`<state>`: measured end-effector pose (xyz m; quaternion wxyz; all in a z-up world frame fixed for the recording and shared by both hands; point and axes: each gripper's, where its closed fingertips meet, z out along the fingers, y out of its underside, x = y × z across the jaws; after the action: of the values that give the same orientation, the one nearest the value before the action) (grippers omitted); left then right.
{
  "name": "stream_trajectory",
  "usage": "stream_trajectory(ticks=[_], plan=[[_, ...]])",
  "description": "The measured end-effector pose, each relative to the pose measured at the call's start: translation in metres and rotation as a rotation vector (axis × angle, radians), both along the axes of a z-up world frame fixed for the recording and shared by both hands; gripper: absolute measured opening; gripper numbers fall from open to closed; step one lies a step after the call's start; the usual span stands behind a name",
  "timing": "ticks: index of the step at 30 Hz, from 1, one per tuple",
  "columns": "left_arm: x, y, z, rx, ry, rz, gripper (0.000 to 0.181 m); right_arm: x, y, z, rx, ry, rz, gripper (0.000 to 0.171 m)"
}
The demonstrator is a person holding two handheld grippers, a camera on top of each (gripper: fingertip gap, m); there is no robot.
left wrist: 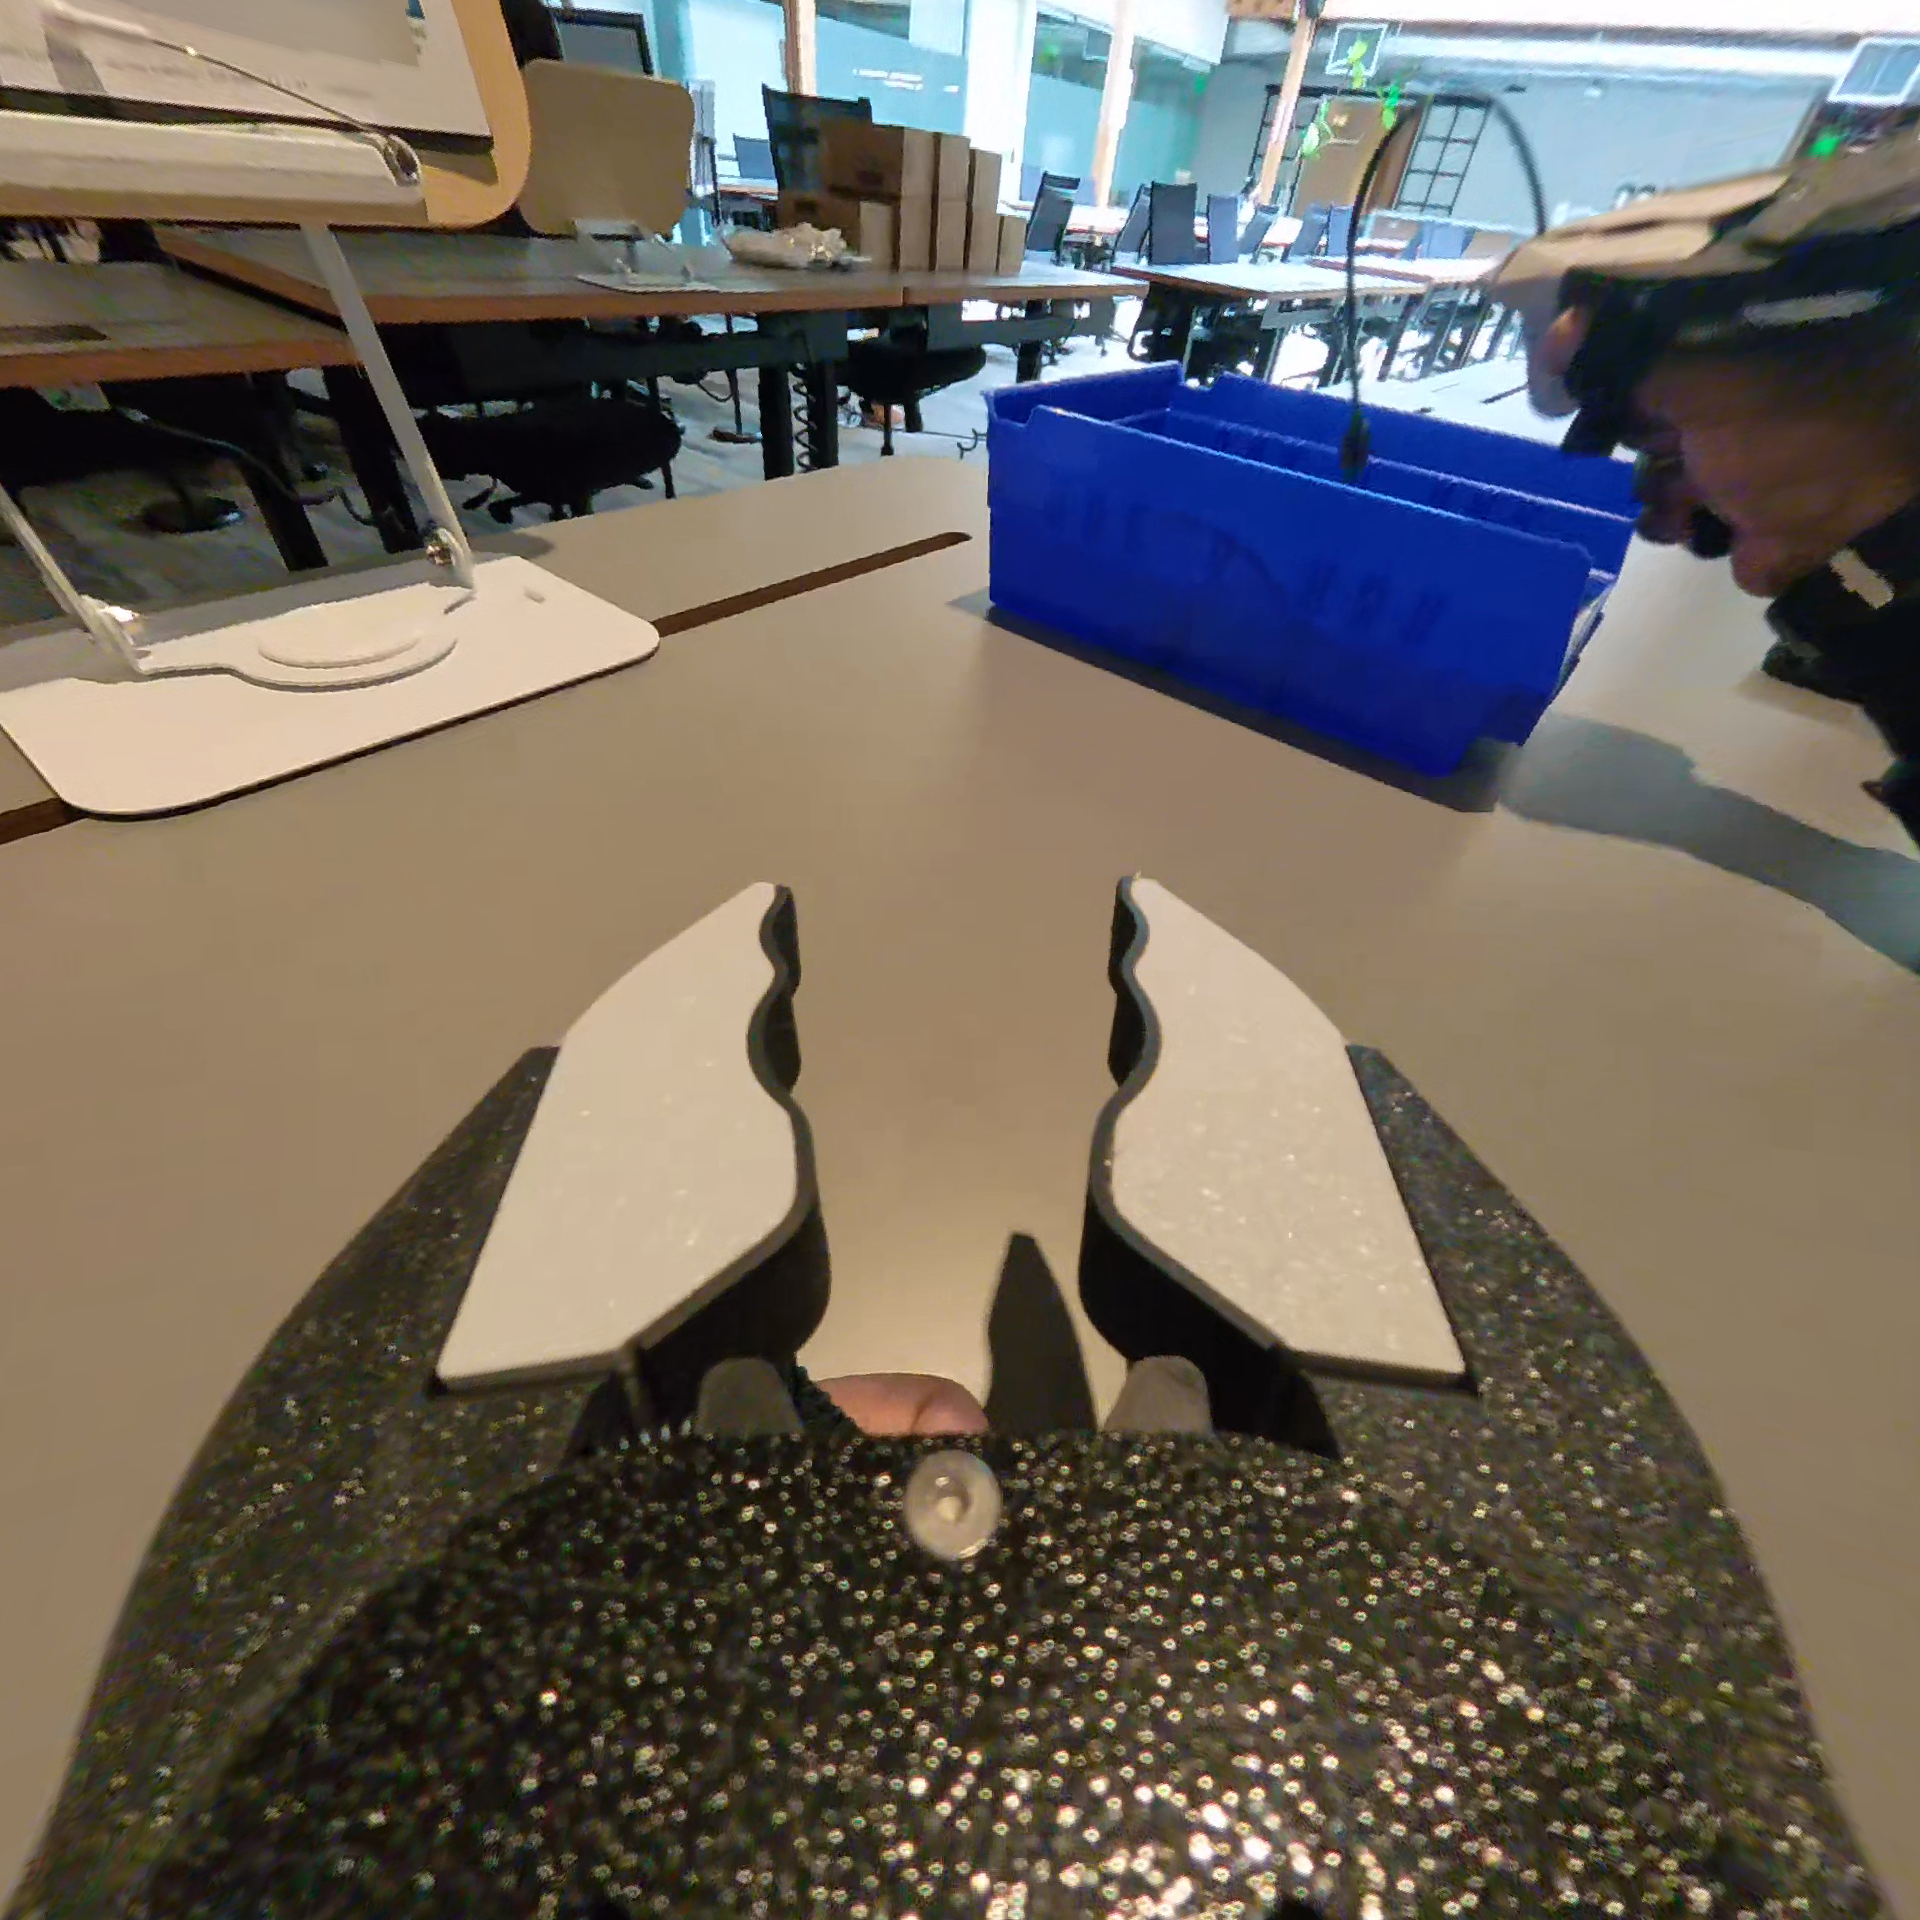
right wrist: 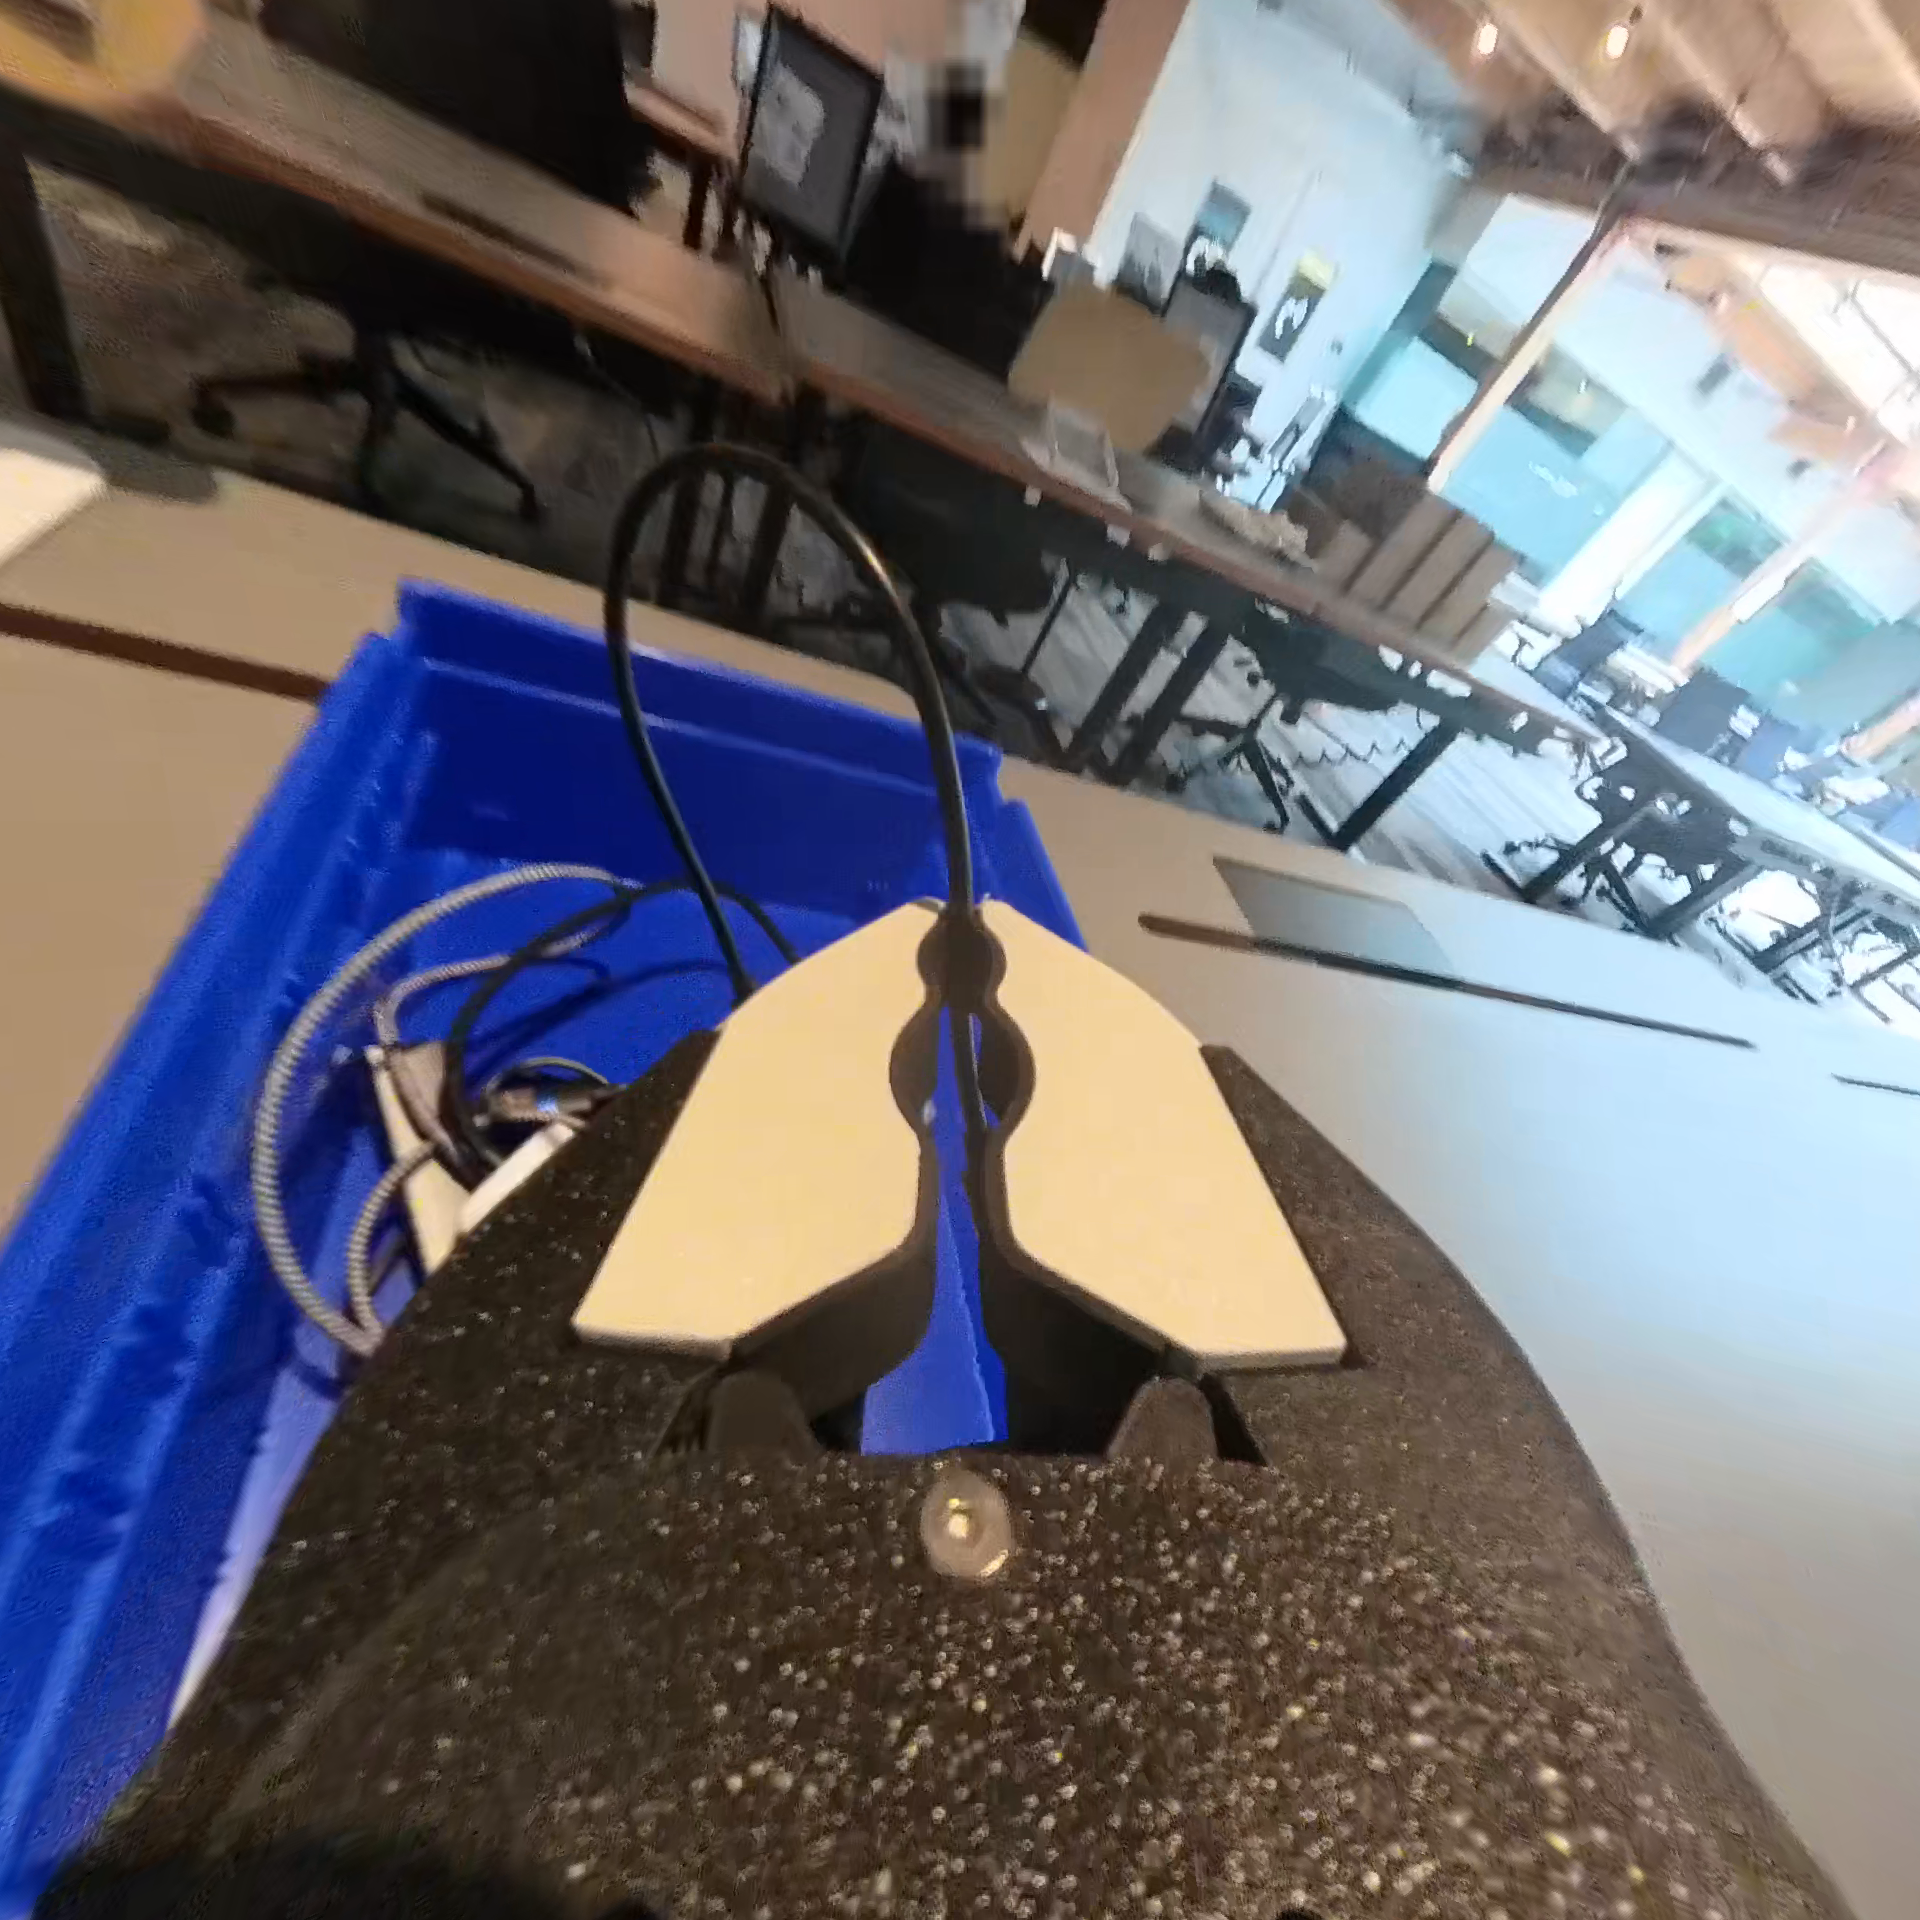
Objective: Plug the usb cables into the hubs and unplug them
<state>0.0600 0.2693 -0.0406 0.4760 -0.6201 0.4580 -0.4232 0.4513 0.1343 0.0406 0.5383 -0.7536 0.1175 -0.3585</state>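
Left wrist view: the left hand-held gripper (left wrist: pixel 956 914) hangs low over the bare grey bench (left wrist: pixel 935 748), its fingers apart with nothing between them. Far right stands a blue bin (left wrist: pixel 1278 613), and above it the right hand-held gripper (right wrist: pixel 961 920) is clamped on a thin black cable (right wrist: pixel 665 644). The cable arches up from the fingertips and drops back into the bin, where more cables (right wrist: pixel 312 1049) and a pale hub-like piece (right wrist: pixel 499 1169) lie tangled, too blurred to sort out. A white stand (left wrist: pixel 312 665) sits far left.
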Motion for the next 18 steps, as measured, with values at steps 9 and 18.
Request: stream_trajectory(ticks=[9, 18], plan=[[-0.003, 0.001, 0.001, -0.002, -0.008, 0.013, 0.055, 0.018, 0.003, -0.044, -0.139, 0.014, -0.078, 0.024], [-0.002, 0.000, -0.005, 0.017, 0.039, 0.019, 0.056, 0.013, -0.013, -0.031, 0.050, 0.098, -0.079, 0.063]])
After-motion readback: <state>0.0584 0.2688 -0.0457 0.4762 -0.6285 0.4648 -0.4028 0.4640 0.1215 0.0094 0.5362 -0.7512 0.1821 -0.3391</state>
